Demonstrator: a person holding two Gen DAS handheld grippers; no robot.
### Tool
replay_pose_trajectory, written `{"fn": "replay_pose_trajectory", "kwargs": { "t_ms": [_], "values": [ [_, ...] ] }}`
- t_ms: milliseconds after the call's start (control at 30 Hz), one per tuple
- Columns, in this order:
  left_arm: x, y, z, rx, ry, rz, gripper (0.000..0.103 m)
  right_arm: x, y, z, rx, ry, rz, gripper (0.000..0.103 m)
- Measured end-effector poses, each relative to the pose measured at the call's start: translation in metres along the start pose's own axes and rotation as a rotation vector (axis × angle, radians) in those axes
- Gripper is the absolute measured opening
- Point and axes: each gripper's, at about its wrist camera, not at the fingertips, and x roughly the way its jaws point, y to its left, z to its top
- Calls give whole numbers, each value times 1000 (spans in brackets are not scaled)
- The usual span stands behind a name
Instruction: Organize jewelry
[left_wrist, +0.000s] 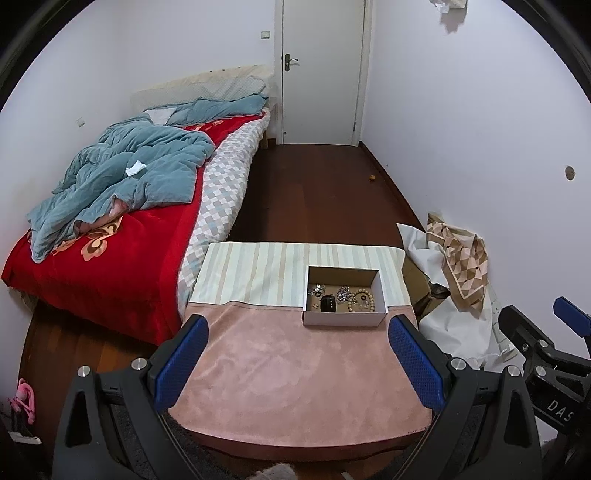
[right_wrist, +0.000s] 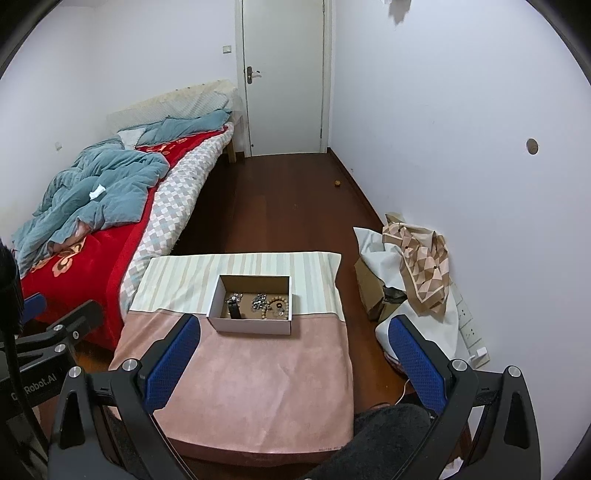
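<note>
A shallow white cardboard box stands on a small table with a pink and striped cloth. Inside it lie a black watch, silvery pieces and a wooden bead bracelet. My left gripper hovers open above the pink cloth, short of the box, nothing between its blue pads. My right gripper is open too, its left finger over the cloth and its right finger beyond the table's right edge.
A bed with a red blanket and crumpled blue quilt runs along the left. Bags and a patterned cloth are piled against the right wall. Dark wood floor leads to a shut white door.
</note>
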Motion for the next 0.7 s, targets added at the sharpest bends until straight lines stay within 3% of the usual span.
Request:
{"fn": "replay_pose_trajectory", "kwargs": {
  "t_ms": [300,700],
  "values": [
    [30,-4,11,10,25,-1,103,35,-2,11,15,27,-37,103],
    [89,-12,33,13,100,27,103,113,-6,28,27,124,-72,103]
  ]
}}
